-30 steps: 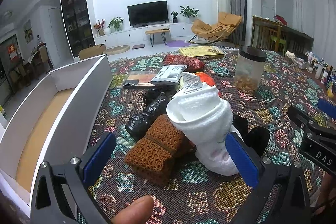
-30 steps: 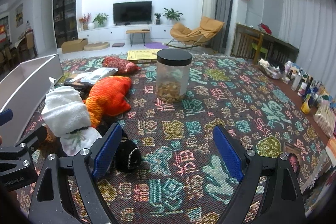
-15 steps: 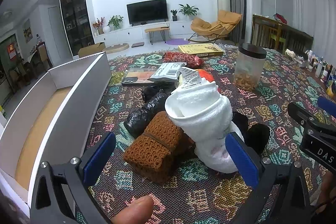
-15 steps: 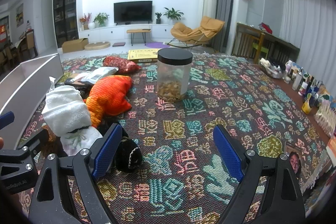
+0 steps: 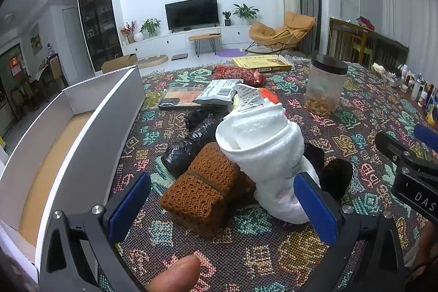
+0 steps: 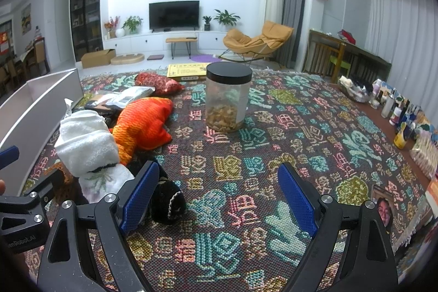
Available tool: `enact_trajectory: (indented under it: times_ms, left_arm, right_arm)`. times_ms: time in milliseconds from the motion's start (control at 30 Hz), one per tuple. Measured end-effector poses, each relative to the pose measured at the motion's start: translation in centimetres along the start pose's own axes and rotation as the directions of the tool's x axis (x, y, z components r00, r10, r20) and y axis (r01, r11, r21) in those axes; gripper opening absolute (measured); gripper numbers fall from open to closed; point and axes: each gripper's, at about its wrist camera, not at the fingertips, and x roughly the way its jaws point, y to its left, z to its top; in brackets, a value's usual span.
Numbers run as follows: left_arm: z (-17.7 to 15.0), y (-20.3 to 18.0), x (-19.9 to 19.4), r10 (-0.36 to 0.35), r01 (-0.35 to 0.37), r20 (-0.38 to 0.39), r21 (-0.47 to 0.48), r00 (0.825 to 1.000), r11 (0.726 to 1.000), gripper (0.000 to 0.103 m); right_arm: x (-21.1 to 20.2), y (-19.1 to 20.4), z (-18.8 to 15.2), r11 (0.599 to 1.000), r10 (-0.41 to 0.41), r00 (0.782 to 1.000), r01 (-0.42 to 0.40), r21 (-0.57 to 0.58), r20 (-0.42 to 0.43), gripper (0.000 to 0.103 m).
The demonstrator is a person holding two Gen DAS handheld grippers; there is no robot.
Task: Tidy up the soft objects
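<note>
A pile of soft things lies on the patterned cloth: a rolled white towel [image 5: 262,149] [image 6: 84,144], a brown knitted piece [image 5: 205,188], a black plastic bag [image 5: 189,144], a black sock [image 5: 335,174] [image 6: 167,199] and an orange cushion [image 6: 145,122]. My left gripper [image 5: 221,204] is open and empty, just in front of the brown piece and the towel. My right gripper [image 6: 219,196] is open and empty over bare cloth, to the right of the pile.
A long white box [image 5: 82,122] with a tan floor stands open at the left. A clear jar [image 6: 228,97] with a black lid stands mid-table. Flat packets [image 5: 219,92], a red pouch [image 6: 158,82] and a yellow box [image 5: 260,63] lie behind. Bottles [image 6: 397,111] line the right edge.
The left gripper has drawn back slightly from the pile. The right gripper has barely moved. Both stay open.
</note>
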Motion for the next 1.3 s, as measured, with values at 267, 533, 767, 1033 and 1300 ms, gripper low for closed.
enact_trajectory:
  times_ms: [267, 533, 767, 1033, 1300]
  left_arm:
    - [-0.1, 0.0, 0.1, 0.0, 0.0, -0.003, 0.0, 1.0, 1.0, 0.103]
    - [-0.3, 0.1, 0.2, 0.002, -0.002, -0.014, 0.0, 1.0, 1.0, 0.103]
    - [-0.4, 0.1, 0.6, -0.002, 0.003, -0.029, 0.004, 1.0, 1.0, 0.103]
    - [-0.6, 0.4, 1.4, 0.016, -0.016, -0.066, 0.01, 0.998, 1.0, 0.103]
    - [-0.8, 1.0, 1.8, 0.031, -0.03, -0.092, 0.016, 0.995, 0.999, 0.103]
  right_arm:
    - [0.2, 0.3, -0.2, 1.0, 0.004, 1.0, -0.004, -0.007, -0.005, 0.09]
    - [0.2, 0.3, -0.2, 1.0, 0.005, 1.0, -0.005, -0.007, -0.007, 0.091]
    - [0.8, -0.6, -0.4, 0.999, 0.019, 0.999, -0.018, 0.028, -0.038, 0.091]
    - [1.3, -0.2, -0.8, 1.0, 0.023, 0.998, -0.023, 0.005, -0.063, 0.09]
    - [2.0, 0.0, -1.0, 1.0, 0.023, 0.996, -0.024, -0.002, -0.083, 0.09]
